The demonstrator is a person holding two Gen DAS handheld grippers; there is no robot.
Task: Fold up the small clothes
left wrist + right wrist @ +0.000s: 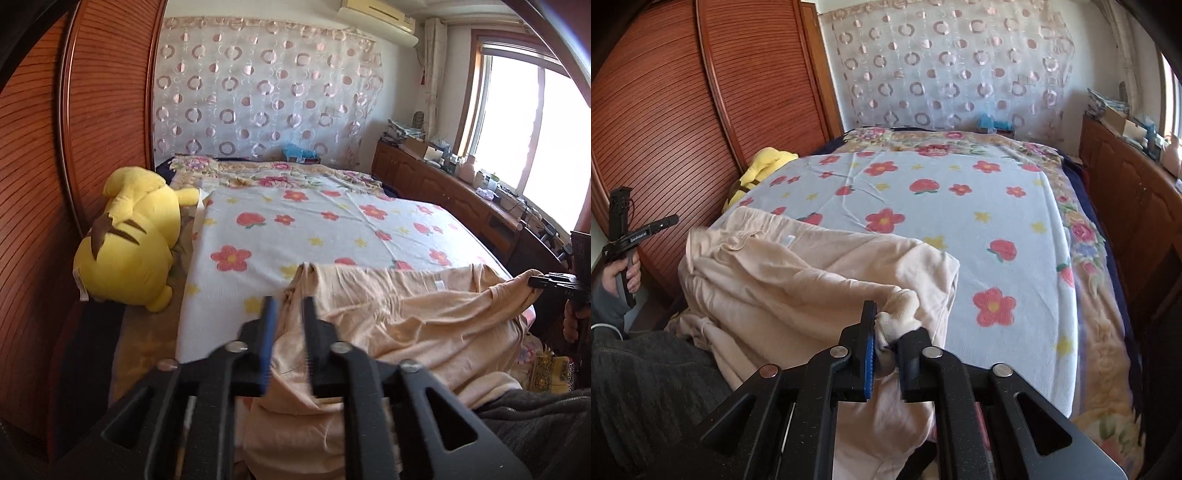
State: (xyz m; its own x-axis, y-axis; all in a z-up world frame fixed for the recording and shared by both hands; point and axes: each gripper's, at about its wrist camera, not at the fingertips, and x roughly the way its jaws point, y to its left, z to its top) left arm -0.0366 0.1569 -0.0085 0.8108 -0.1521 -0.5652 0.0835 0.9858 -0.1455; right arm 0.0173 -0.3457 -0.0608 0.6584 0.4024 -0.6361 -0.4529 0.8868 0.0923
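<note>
Our left tool (290, 306) stands apart around peach trousers (406, 317); right tool (892, 328) clamps their cuff. The garment stretches sideways between them, bed (960, 206) ahead.

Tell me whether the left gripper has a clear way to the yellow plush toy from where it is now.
Probably yes. The plush toy lies left of the left gripper against the wardrobe, with only flat floral blanket between; but peach cloth sits between its jaws.

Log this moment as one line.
stage: laying out | item: peach garment on floral sheet | left tongs: cloth between, loosened | right tongs: pinching cloth
</note>
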